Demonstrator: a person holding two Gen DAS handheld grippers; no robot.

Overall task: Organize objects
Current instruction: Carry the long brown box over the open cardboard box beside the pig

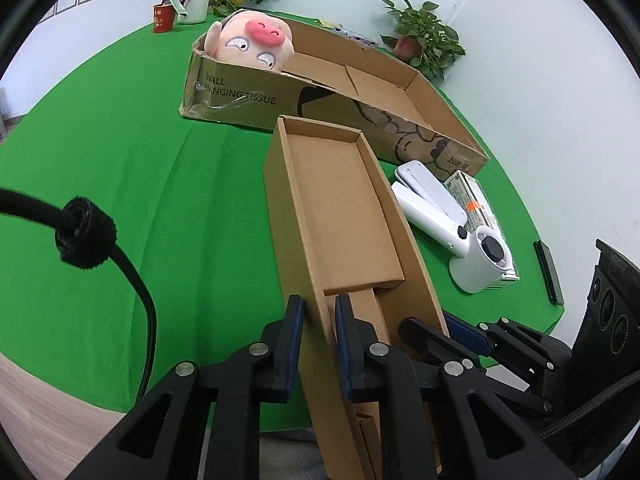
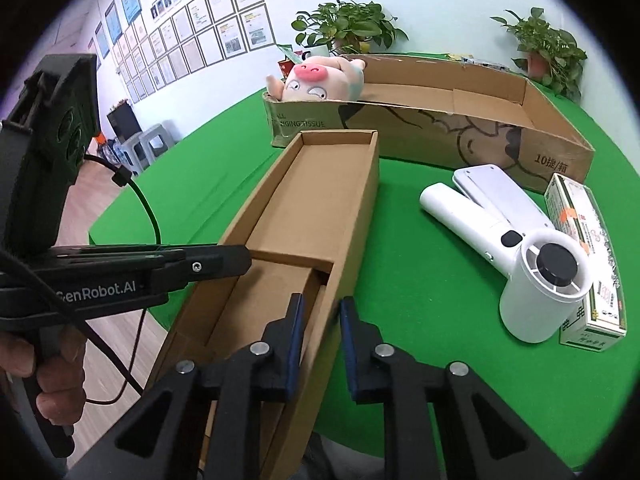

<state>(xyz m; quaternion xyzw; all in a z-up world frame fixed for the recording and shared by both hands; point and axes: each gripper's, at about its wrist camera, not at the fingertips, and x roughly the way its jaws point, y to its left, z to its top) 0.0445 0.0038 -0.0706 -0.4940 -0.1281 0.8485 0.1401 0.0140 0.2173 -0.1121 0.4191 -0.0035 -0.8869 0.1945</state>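
Note:
A long narrow open cardboard box [image 1: 340,216] [image 2: 304,216] is held over the green table. My left gripper [image 1: 318,336] is shut on its left wall. My right gripper [image 2: 320,336] is shut on its right wall and shows in the left wrist view [image 1: 436,332]. The left gripper shows in the right wrist view [image 2: 216,260] on the box's left wall. A white hair dryer [image 1: 452,220] [image 2: 520,248] lies to the right on a green-and-white carton [image 1: 480,208] [image 2: 588,248]. A pink pig plush [image 1: 252,44] [image 2: 316,80] sits in the large box.
A large open cardboard box [image 1: 248,100] [image 2: 480,136] lies across the back of the green table [image 1: 120,160]. Potted plants [image 1: 424,36] [image 2: 348,24] and cups [image 1: 164,18] stand behind it. A dark phone [image 1: 548,272] lies at the right table edge.

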